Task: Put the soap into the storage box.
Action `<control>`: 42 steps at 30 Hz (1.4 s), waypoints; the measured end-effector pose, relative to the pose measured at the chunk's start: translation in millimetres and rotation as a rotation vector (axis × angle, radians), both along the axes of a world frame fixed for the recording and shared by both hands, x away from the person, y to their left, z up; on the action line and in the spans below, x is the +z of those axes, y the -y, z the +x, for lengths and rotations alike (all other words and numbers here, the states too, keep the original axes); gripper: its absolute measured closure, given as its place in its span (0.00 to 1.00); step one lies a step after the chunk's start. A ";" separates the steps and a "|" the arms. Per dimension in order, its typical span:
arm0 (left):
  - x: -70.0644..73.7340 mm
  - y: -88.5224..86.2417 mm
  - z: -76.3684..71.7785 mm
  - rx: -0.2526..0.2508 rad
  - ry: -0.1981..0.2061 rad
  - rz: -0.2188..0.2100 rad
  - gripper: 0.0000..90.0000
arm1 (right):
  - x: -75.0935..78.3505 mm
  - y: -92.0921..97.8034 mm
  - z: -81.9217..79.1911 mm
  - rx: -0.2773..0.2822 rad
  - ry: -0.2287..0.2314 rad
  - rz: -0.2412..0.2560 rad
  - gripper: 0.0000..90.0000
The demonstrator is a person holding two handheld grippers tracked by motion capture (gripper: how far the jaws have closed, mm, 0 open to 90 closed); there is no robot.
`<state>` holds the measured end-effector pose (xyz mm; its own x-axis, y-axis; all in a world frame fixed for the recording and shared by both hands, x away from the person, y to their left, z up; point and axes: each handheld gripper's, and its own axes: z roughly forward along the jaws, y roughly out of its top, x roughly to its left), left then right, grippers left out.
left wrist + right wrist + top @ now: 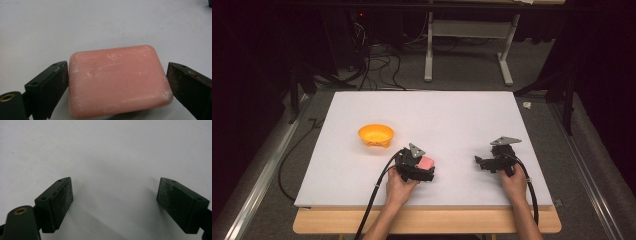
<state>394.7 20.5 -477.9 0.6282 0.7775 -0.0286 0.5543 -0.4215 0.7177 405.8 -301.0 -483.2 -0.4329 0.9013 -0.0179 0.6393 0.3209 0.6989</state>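
A pink bar of soap lies flat on the white board, and it also shows near the front middle in the high view as the soap. My left gripper is open around it: in the left gripper view the left jaw sits against the bar's side and the right jaw stands just off its other side. My right gripper rests on the board to the right, pointing left. Its jaws are wide open on bare board in the right gripper view.
An orange bowl sits on the board to the back left of the soap. The board lies on a wooden table. Behind it, cables and a white table frame stand on the floor.
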 end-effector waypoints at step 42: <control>-4.8 -1.0 -2.0 -0.007 0.002 0.002 0.15 | 0.0 -0.1 -0.1 -0.001 -0.001 0.001 0.16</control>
